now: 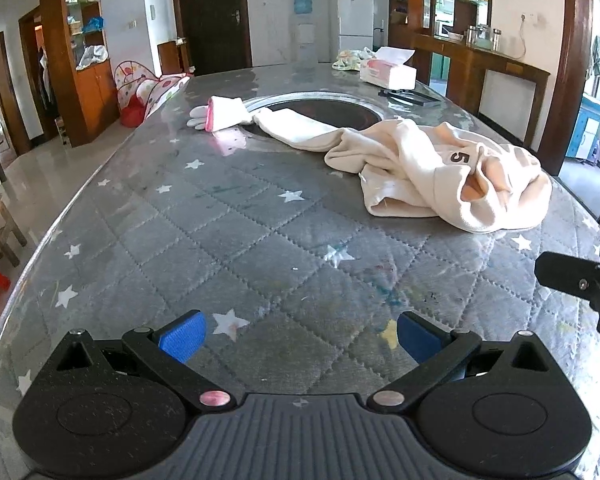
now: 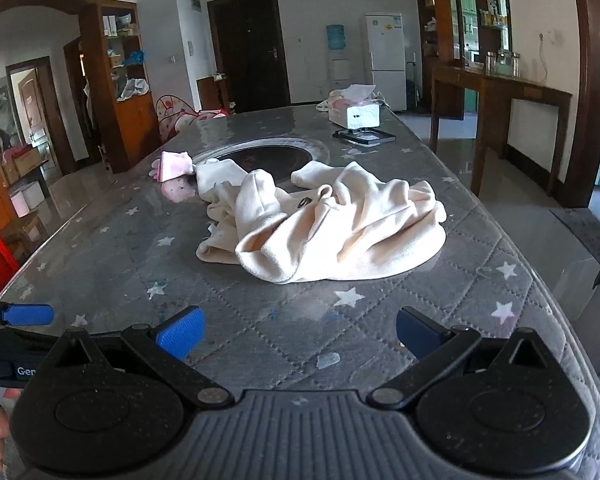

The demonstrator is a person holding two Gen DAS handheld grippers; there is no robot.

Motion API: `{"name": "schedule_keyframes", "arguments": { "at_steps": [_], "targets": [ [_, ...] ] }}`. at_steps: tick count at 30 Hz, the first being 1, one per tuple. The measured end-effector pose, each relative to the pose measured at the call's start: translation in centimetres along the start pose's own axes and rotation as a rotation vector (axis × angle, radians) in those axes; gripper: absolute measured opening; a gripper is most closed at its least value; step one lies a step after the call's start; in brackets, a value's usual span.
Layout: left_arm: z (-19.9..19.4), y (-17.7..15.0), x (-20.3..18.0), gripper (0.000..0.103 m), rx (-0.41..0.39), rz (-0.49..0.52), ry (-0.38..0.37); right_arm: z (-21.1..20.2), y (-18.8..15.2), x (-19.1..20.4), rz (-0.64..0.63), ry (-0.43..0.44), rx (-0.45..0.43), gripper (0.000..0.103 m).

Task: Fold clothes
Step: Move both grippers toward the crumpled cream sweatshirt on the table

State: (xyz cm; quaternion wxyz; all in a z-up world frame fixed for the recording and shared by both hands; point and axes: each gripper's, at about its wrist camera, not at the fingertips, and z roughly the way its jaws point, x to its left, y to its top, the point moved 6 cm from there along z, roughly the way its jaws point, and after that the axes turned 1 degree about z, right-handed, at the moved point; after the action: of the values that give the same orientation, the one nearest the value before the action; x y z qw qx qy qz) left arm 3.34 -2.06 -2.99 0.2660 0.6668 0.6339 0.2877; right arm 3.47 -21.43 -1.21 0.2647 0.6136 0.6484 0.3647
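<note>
Here, crumpled cream garment (image 2: 324,224) heaped unfolded on quilted table (image 2: 260,320), left gripper (image 1: 300,332) and right gripper (image 2: 300,330) both spread empty, presumably poised short of it for reaching

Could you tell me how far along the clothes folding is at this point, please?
Nothing looks done yet: the cream garment lies crumpled on the table, one sleeve trailing toward the pink-cuffed glove. Nothing is in hand; the left gripper and right gripper are both open and empty, short of the cloth. Spreading it flat and every fold remain.
</note>
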Motion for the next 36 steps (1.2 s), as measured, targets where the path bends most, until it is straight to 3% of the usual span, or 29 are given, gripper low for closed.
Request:
{"name": "schedule_keyframes", "arguments": {
  "at_steps": [36],
  "targets": [
    [-0.6, 0.4, -2.6, 0.103, 0.031, 0.041, -0.022, -0.6, -0.5, -0.9, 0.059, -0.023, 0.01, 0.103]
  ]
}}
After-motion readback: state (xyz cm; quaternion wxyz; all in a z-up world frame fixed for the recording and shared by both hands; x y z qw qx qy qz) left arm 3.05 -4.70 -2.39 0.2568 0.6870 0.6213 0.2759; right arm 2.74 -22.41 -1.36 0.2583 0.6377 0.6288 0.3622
